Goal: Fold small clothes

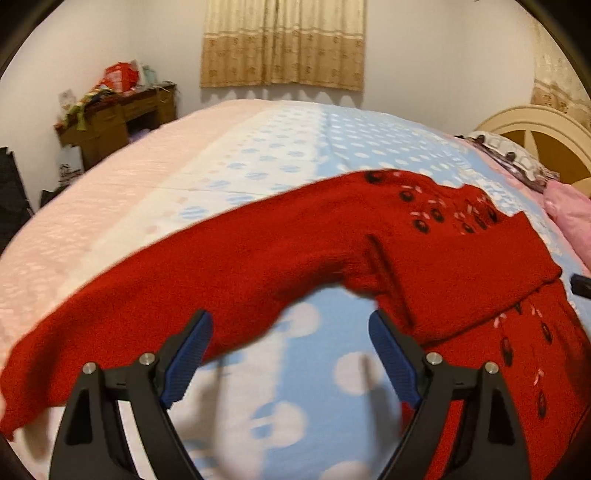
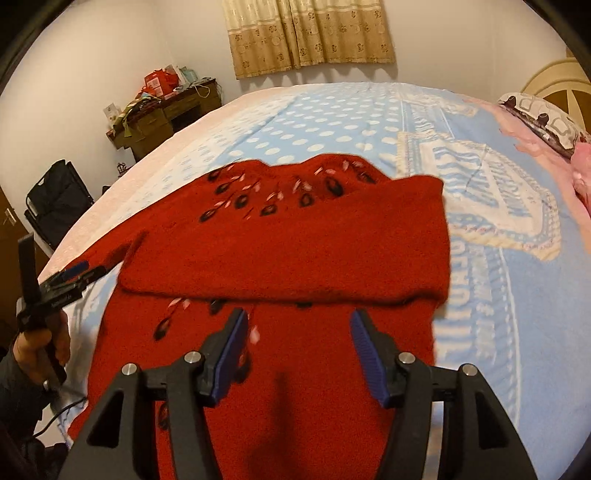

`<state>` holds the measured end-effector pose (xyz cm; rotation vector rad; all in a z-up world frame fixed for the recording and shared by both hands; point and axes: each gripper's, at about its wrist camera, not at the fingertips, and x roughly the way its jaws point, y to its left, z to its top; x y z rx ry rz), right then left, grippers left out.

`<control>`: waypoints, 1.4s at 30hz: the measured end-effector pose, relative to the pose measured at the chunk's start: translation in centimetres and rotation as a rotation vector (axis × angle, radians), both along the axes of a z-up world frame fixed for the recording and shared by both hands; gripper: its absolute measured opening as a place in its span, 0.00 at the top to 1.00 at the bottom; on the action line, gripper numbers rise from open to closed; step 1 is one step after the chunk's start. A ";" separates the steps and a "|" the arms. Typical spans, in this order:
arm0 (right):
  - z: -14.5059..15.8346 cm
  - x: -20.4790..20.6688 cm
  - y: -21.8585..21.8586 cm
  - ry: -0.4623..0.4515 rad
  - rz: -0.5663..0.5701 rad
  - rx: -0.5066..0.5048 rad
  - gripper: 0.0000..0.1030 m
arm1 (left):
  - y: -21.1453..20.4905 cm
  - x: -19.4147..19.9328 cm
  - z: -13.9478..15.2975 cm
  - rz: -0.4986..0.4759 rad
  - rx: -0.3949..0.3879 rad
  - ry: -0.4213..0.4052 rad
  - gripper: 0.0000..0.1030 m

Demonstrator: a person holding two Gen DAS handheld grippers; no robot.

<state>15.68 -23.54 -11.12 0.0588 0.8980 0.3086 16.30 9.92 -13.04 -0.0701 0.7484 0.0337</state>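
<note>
1. Blue ribbed pads line both tools: the right gripper (image 2: 297, 341) hovers over the sweater's near hem with its fingers spread apart and nothing between them; the left gripper (image 1: 290, 345) is likewise spread wide and empty, above the blanket just near of the outstretched sleeve.
2. The red knit sweater (image 2: 280, 251) lies flat on the bed, one sleeve folded across its chest, the other stretched out to the left; dark and pink leaf motifs ring the collar and run down the front.
3. The blue polka-dot blanket (image 2: 480, 295) carries a crest with lettering, too blurred to read.
4. Far off stand a cluttered wooden desk (image 2: 166, 114) and beige curtains (image 2: 310, 33).
</note>
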 end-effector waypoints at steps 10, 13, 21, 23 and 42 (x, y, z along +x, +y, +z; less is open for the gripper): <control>-0.3 -5.2 3.2 -0.022 0.045 0.004 0.41 | 5.6 -4.4 1.9 0.095 0.131 -0.041 0.14; 0.0 -6.6 3.9 -0.046 0.054 0.015 0.41 | 7.7 -5.5 2.2 0.139 0.164 -0.038 0.14; 0.1 -8.4 5.8 -0.078 0.090 0.023 0.40 | 15.7 -8.6 1.8 0.328 0.227 0.003 0.14; 0.2 -8.5 6.2 -0.087 0.092 0.006 0.40 | 17.2 -9.2 1.7 0.370 0.229 0.008 0.14; -1.2 -8.8 7.2 -0.059 0.107 0.006 0.40 | 20.2 -7.7 -3.1 0.452 0.028 0.040 0.51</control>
